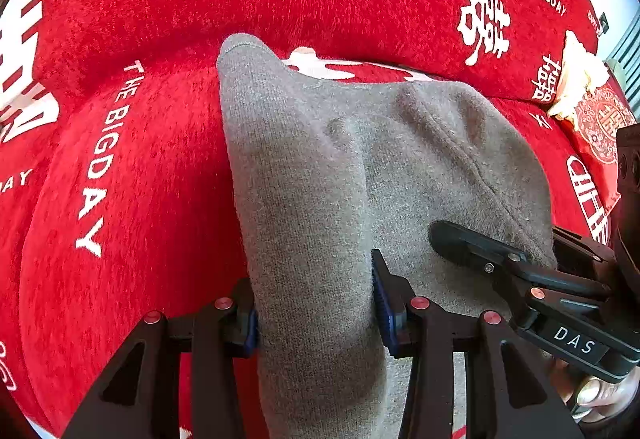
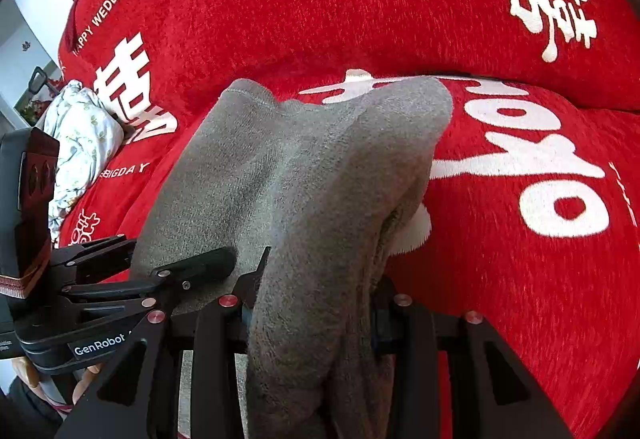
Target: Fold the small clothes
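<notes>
- The left gripper (image 1: 316, 303) is clamped on a bunched fold of the grey garment (image 1: 340, 167), blue pads pressing in on both sides of the cloth.
- That grey garment is soft knit fabric, and it drapes forward from the jaws across the red cover (image 1: 140, 159) of a sofa.
- One corner of the cloth, with a stitched hem, stands up at the far end, near the crease where the seat meets the backrest.
- In the left wrist view the right gripper (image 1: 448, 235) comes in from the right, its black finger lying on the grey fabric just beside the left one.
- A fingertip of the person's hand (image 1: 596, 391) shows under that tool at the lower right.
- From the right wrist view, the right gripper (image 2: 312, 313) is closed on its own thick fold of the same grey garment (image 2: 300, 167), cloth filling the gap between the fingers.
- The left gripper (image 2: 216, 259) shows at the left of that view, its dark finger against the fabric.
- The red cover (image 2: 520, 279) carries white lettering, "THE BIGDAY" and "HAPPY WEDDING", plus large white characters.
- A small white patch (image 2: 416, 235) peeks out under the right edge of the garment; what it is I cannot tell.
- A pale floral cloth (image 2: 76, 143) lies bundled at the far left end of the sofa.
- A red patterned cushion (image 1: 600, 127) sits at the far right.
</notes>
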Demonstrator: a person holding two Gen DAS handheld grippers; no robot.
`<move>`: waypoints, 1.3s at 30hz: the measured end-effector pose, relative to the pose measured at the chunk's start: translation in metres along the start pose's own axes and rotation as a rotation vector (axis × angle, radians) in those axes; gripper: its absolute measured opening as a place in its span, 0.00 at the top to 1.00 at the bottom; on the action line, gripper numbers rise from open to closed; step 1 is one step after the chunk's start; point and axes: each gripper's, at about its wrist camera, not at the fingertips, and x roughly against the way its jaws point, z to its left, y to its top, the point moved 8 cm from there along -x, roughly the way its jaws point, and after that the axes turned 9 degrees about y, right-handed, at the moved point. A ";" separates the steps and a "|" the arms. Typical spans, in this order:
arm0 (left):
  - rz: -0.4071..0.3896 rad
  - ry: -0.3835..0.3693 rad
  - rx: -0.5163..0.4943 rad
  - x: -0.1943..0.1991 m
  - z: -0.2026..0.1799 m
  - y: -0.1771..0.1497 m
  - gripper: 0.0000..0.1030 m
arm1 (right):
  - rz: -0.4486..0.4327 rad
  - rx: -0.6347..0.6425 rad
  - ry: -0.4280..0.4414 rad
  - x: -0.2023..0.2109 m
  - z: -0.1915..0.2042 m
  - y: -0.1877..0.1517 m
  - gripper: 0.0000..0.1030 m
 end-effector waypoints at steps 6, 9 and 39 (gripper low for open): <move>-0.011 0.006 -0.013 0.011 0.001 -0.017 0.55 | -0.004 0.008 -0.013 0.007 0.010 -0.014 0.61; -0.016 0.007 -0.013 0.016 0.003 -0.025 0.55 | -0.009 0.004 -0.007 0.010 0.015 -0.022 0.61; -0.079 0.053 -0.007 0.054 0.017 -0.114 0.47 | -0.061 0.002 0.029 0.031 0.049 -0.104 0.59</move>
